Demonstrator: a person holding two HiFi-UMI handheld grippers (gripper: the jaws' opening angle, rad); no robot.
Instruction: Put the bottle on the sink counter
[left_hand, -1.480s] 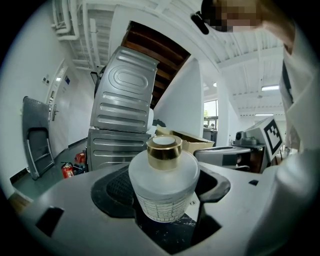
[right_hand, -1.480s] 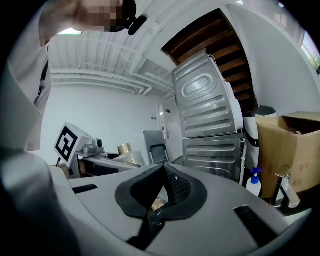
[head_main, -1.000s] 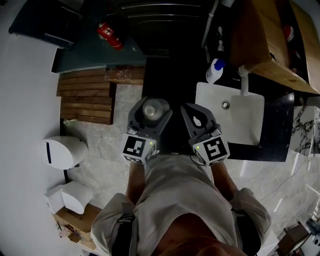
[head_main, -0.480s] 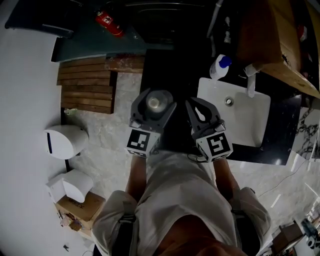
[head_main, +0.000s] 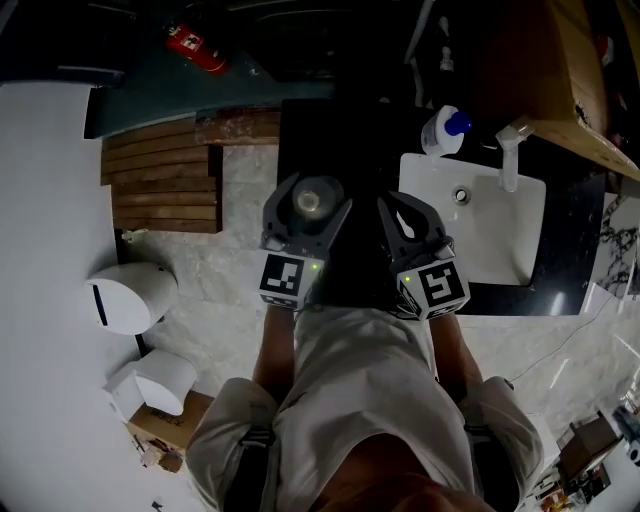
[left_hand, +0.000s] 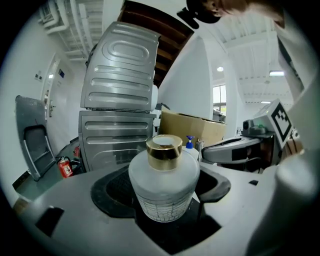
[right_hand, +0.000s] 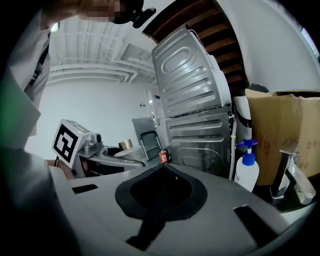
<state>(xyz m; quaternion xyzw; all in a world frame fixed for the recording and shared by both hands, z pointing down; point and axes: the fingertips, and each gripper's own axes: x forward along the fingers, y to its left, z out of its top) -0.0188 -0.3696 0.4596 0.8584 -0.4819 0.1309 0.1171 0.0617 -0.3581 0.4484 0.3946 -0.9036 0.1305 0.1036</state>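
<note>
1. The left gripper is being held out in front of the person's torso, forearm bent, jaws pointing forward and roughly level.
2. Its jaws are pinching the frosted bottle around the body. The bottle is standing upright between them, long axis vertical, gold cap pointing up.
3. The right gripper is hovering just beside the left one, aiming the same way, jaws pressed together on nothing.
4. The white sink and dark counter are lying to the right of that claw, apart from it.
</note>
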